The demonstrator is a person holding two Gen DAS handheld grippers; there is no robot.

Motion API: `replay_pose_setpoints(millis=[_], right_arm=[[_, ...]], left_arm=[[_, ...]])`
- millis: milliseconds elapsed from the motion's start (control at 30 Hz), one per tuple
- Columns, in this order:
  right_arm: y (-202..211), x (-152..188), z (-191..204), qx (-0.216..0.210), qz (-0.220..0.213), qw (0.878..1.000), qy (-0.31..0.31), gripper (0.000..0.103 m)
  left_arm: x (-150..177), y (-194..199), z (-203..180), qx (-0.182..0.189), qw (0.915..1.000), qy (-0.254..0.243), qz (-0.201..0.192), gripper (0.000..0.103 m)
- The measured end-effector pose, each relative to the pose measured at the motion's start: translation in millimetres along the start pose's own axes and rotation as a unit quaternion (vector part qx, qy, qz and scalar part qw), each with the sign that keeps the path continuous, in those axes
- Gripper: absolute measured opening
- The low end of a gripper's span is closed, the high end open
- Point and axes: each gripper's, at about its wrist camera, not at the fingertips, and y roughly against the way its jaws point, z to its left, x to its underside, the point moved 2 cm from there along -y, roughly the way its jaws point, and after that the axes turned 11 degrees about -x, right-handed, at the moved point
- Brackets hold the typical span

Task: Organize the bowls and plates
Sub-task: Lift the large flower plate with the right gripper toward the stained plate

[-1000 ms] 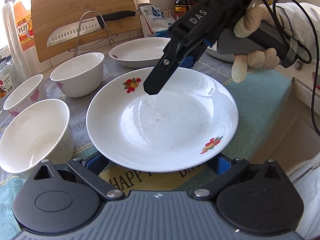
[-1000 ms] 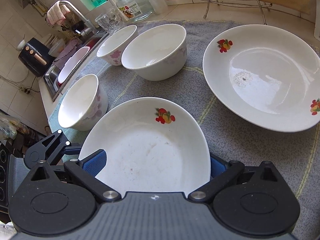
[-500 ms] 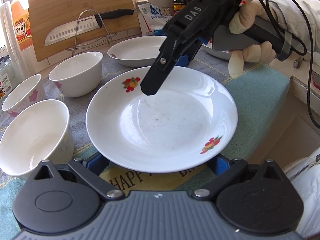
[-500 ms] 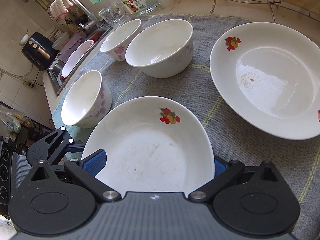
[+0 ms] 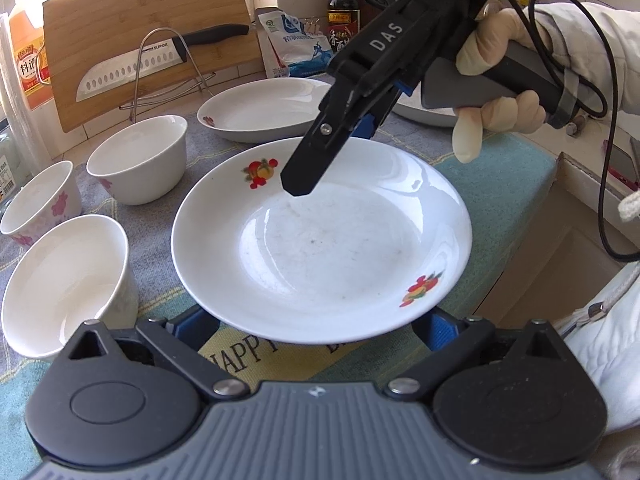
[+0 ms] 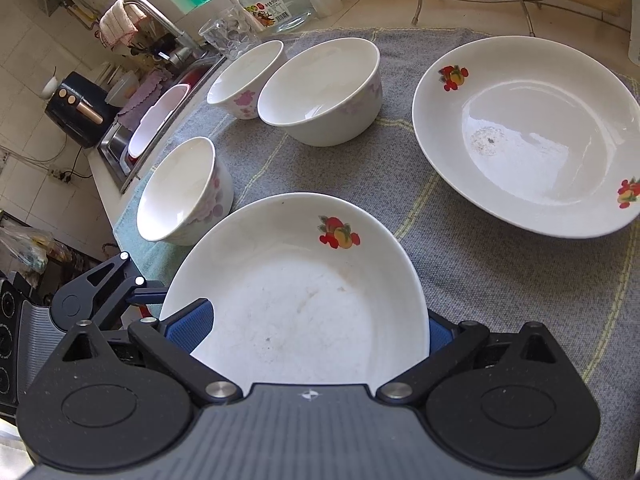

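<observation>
My left gripper (image 5: 316, 322) points steeply down at the counter, its blue pads spread wide to either side of the near rim of the fruit-print plate (image 5: 320, 248). The jaws stand apart, and I cannot tell whether the pads touch the rim or sit just below it. My right gripper (image 5: 316, 168) comes in from the upper right, held in a gloved hand (image 5: 496, 92) with a pale sleeve behind it; its black finger slants down over the far side of the same plate. From its own camera, the right gripper (image 6: 308, 330) straddles the plate's (image 6: 304, 300) edge with a blue pad on each side, the left one lying over the rim; whether it is clamped or merely set around the rim I cannot tell.

The plate is white and shallow, with two small red-and-yellow fruit motifs on its rim and faint scuffs in its well. It lies over a grey-and-teal mat (image 5: 500, 184). A second fruit-print plate (image 6: 528, 136) lies beyond it on the mat. Three white bowls with pink flowers stand to the left: the nearest bowl (image 6: 184, 192), a wide bowl (image 6: 320, 92), and a small bowl (image 6: 246, 78) just beside it.
</observation>
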Motion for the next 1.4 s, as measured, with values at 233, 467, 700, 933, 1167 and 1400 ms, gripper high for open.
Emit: replay_pose_setpoints(millis=[233, 467, 700, 933, 1167, 1400], right_arm=[[23.7, 5.0, -1.7, 0.003, -0.019, 1.000, -0.003, 0.103], [55.9, 13.5, -12.2, 0.017, -0.044, 0.999, -0.010, 0.103], [94.9, 27.6, -31.9, 0.038, -0.071, 0.996, -0.025, 0.103], [131.6, 44.5, -54.5, 0.063, -0.092, 0.993, -0.037, 0.103], [162.2, 58.5, -77.6, 0.081, -0.110, 0.989, -0.049, 0.103], [183.0, 66.7, -101.9, 0.092, -0.123, 0.986, -0.059, 0.103]], left_arm=[[-18.3, 1.1, -5.6, 0.009, 0.9998, -0.015, -0.006, 0.101], [-42.6, -7.9, -21.2, 0.028, 0.9988, -0.036, -0.016, 0.101], [-66.8, -19.8, -45.0, 0.055, 0.9966, -0.054, -0.027, 0.101], [-91.4, -35.1, -72.4, 0.080, 0.9934, -0.073, -0.039, 0.101], [-115.2, -53.9, -97.3, 0.102, 0.9902, -0.084, -0.046, 0.101], [-131.7, -70.2, -119.3, 0.113, 0.9887, -0.087, -0.045, 0.101]])
